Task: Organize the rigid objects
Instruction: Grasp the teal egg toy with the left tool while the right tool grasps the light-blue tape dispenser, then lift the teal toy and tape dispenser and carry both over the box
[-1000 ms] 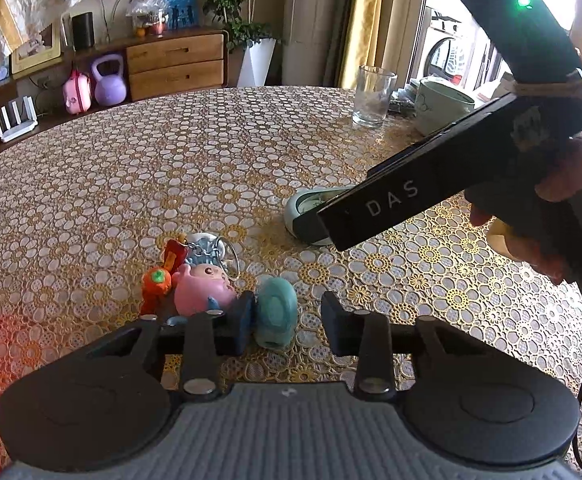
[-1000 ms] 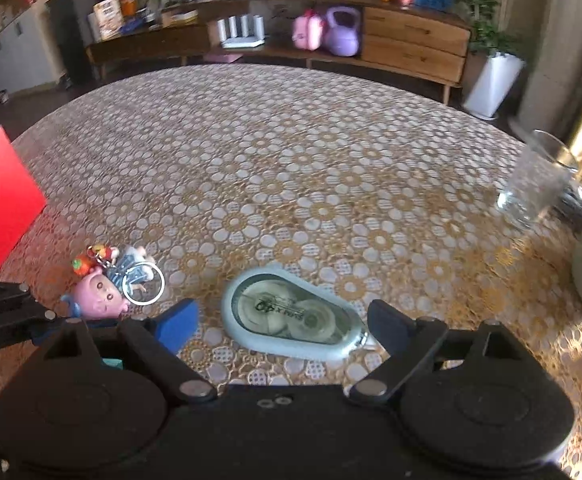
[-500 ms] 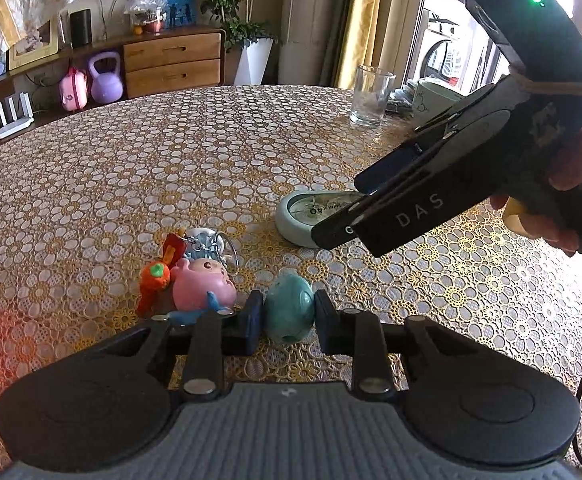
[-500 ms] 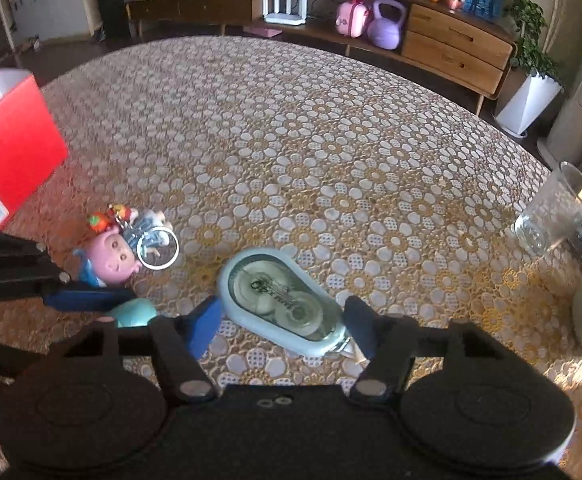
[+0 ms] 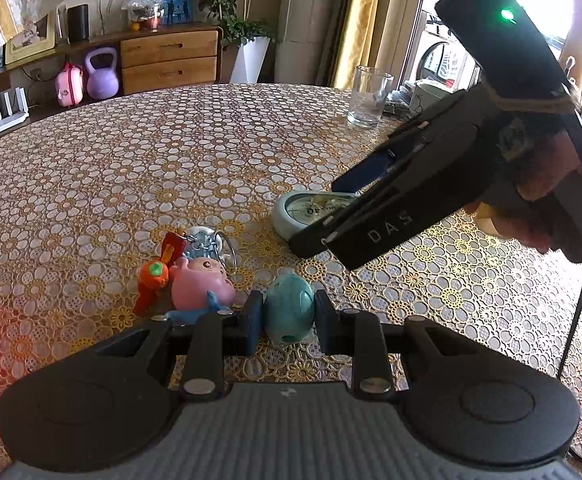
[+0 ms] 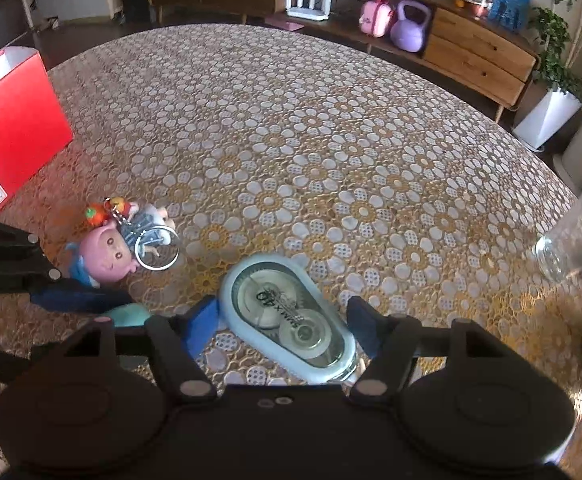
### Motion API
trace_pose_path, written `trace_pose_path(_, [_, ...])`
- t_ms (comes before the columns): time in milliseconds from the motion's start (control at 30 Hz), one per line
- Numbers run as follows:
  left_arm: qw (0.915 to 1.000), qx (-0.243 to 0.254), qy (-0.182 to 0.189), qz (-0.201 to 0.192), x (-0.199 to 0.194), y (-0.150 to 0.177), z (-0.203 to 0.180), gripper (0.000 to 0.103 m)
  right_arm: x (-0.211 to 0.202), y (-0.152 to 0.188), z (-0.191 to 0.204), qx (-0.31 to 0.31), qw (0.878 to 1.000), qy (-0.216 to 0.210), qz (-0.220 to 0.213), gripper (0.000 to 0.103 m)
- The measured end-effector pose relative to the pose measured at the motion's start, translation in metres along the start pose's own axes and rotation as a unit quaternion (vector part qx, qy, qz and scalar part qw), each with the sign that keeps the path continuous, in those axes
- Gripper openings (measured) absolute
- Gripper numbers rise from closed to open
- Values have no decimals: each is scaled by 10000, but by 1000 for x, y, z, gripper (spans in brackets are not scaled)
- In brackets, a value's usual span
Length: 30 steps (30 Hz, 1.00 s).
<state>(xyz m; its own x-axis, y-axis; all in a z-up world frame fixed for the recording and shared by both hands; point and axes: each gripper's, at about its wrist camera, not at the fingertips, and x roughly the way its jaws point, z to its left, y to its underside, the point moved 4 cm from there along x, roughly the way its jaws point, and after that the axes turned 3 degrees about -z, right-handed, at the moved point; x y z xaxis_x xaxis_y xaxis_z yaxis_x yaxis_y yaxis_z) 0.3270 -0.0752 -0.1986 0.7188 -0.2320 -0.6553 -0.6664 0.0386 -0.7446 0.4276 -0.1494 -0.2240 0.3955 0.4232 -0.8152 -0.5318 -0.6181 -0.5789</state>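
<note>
A: What has the left gripper (image 5: 287, 322) got?
B: Its pads press both sides of the teal egg (image 5: 289, 307), on the tabletop (image 5: 171, 152) beside the pink doll (image 5: 199, 280).
A: And the right gripper (image 6: 283, 324)?
B: Spread wide around the tape dispenser (image 6: 291, 316), lying flat, pads apart from it.

A round table (image 6: 291, 128) with a gold-and-white floral lace cloth fills the room's middle. Beyond the table stands a wooden sideboard (image 6: 479, 56) with drawers; beside it, a white planter (image 6: 547, 120). Yellow curtains (image 5: 363, 20) hang near the table, beside what may be a sunlit doorway.
</note>
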Motion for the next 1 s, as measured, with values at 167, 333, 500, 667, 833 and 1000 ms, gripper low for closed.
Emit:
trace_pose_path(167, [10000, -18, -24, 11, -2, 0, 0, 26, -17, 16, 5, 713, 9970, 149, -249, 62])
trace_pose_path(333, [9999, -107, 25, 70, -8, 3, 0, 26, -36, 35, 11, 1089, 9928, 428, -273, 58])
trace_pose_path(500, [9997, -206, 44, 105, -20, 9, 2, 26, -53, 51, 19, 1480, 9863, 633, -362, 54])
trace_pose_path(667, [9996, -223, 113, 132, -34, 14, -1, 26, -56, 61, 32, 1236, 9898, 692, -183, 55])
trace_pose_path(833, [9995, -216, 142, 159, -42, 17, 0, 26, -54, 64, 34, 1076, 9921, 642, -55, 58])
trace_pose_path(1000, [9994, -243, 156, 164, -43, 17, 3, 26, -50, 75, 37, 939, 9940, 567, 44, 66])
